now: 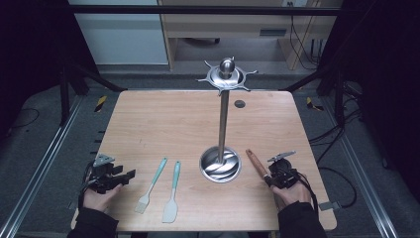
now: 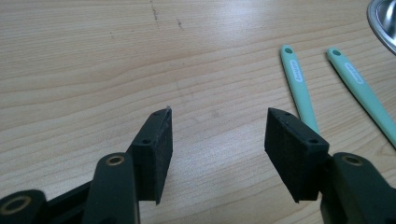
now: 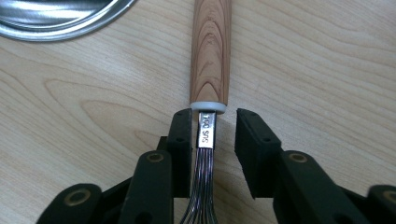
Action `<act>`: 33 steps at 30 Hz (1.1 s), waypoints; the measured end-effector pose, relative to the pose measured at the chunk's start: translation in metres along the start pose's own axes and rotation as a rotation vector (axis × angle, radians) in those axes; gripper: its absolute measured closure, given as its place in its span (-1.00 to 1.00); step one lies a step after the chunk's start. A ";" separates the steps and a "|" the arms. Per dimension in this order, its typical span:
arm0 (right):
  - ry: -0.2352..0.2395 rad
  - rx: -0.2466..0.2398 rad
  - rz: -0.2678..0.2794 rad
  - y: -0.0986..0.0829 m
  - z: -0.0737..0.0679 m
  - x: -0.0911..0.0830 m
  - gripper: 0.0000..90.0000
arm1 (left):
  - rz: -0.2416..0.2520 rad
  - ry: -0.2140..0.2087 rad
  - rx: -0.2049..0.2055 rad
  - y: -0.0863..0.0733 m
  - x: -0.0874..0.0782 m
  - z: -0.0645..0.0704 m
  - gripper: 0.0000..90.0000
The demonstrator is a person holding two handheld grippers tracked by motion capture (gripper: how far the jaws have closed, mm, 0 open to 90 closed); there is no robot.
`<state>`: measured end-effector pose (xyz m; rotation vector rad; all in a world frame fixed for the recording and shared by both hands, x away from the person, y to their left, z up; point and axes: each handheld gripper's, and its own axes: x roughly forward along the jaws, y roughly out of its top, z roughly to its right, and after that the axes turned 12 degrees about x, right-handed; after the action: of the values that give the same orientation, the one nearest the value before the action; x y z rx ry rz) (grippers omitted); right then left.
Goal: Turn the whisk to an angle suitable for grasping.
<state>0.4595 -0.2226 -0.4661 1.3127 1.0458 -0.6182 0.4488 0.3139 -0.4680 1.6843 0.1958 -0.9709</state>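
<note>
A whisk with a wooden handle (image 1: 256,162) lies on the table just right of the metal stand's round base (image 1: 220,164). My right gripper (image 1: 271,179) is open and straddles the whisk's steel neck (image 3: 206,130). Its left jaw touches the neck and a gap stays on the other side; the handle (image 3: 211,51) points away from the right gripper (image 3: 213,113). My left gripper (image 1: 130,175) stands open over bare wood at the front left, left gripper (image 2: 219,112) holding nothing. To its right lie a teal-handled brush (image 1: 152,185) and a teal-handled spatula (image 1: 172,193).
The stand's pole (image 1: 223,119) rises to a hooked top disc (image 1: 227,73). Its base rim (image 3: 56,18) lies just beyond the whisk. Two teal handles (image 2: 298,84) (image 2: 362,88) run ahead of the left jaws. A small round hole (image 1: 239,103) marks the table's far side.
</note>
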 end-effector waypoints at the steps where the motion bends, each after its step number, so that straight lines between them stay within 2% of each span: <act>1: 0.006 0.013 -0.009 0.000 0.000 0.001 0.61 | 0.000 0.000 0.000 0.000 0.000 0.000 -0.07; 7: 0.006 0.016 -0.025 0.002 -0.001 0.002 0.71 | -0.002 0.000 -0.001 0.000 0.000 0.000 -0.07; 9: 0.005 0.031 -0.037 0.002 -0.001 0.003 0.77 | -0.003 0.001 0.001 0.000 0.000 0.000 -0.07; 14: 0.004 0.019 -0.065 0.003 -0.002 0.006 0.77 | -0.005 0.001 0.003 0.000 0.000 0.000 -0.07; 19: 0.001 0.041 -0.075 0.004 -0.001 0.006 0.79 | -0.007 -0.001 0.004 0.000 0.001 0.000 -0.07; 24: 0.017 0.050 -0.090 0.005 0.000 0.006 0.80 | -0.008 -0.004 0.003 0.000 0.001 0.000 -0.08; 30: 0.014 0.046 -0.091 0.006 0.000 0.004 0.80 | -0.008 -0.004 0.003 0.000 0.001 0.000 -0.08; 33: 0.032 0.069 -0.072 0.008 0.000 -0.001 0.81 | -0.008 -0.003 0.002 0.000 0.001 0.000 -0.08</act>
<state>0.4654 -0.2216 -0.4614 1.3530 1.1101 -0.6942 0.4492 0.3133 -0.4686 1.6851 0.1994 -0.9804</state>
